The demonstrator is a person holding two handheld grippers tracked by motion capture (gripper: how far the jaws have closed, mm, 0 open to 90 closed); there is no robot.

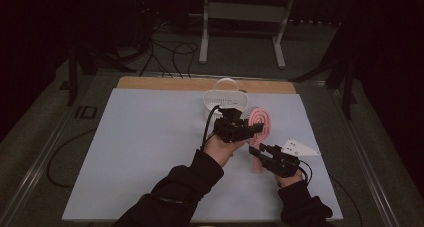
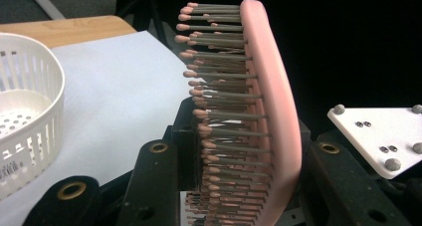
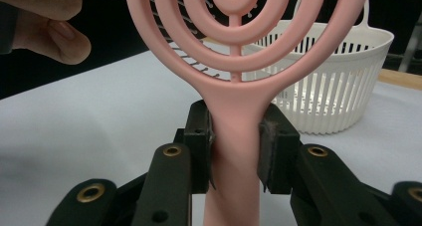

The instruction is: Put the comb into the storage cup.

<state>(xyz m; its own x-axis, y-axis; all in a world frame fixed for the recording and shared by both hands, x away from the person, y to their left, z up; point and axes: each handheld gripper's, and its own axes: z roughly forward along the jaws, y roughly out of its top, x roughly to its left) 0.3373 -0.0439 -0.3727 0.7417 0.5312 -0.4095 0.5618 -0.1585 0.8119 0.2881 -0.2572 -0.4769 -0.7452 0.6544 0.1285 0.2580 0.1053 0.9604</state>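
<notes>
A pink hairbrush [image 1: 261,120] with ring-shaped slots in its head is held above the table between both grippers. My left gripper [image 1: 254,130] is shut on the brush head [image 2: 272,86], one pad against the bristle tips and the other behind the pink back. My right gripper [image 1: 261,150] is shut on the brush's handle [image 3: 234,121] just below the head, both pads pressed against its sides. In the right gripper view the handle stands upright between that gripper's [image 3: 234,151] jaws, and fingers of the left hand [image 3: 45,17] show at the top left.
A white slotted basket [image 1: 225,98] with a hoop handle stands just behind the brush, at the far middle of the pale blue mat [image 1: 150,147]. The basket [image 2: 30,111] looks empty inside. Bare wood [image 1: 200,83] runs along the table's far edge.
</notes>
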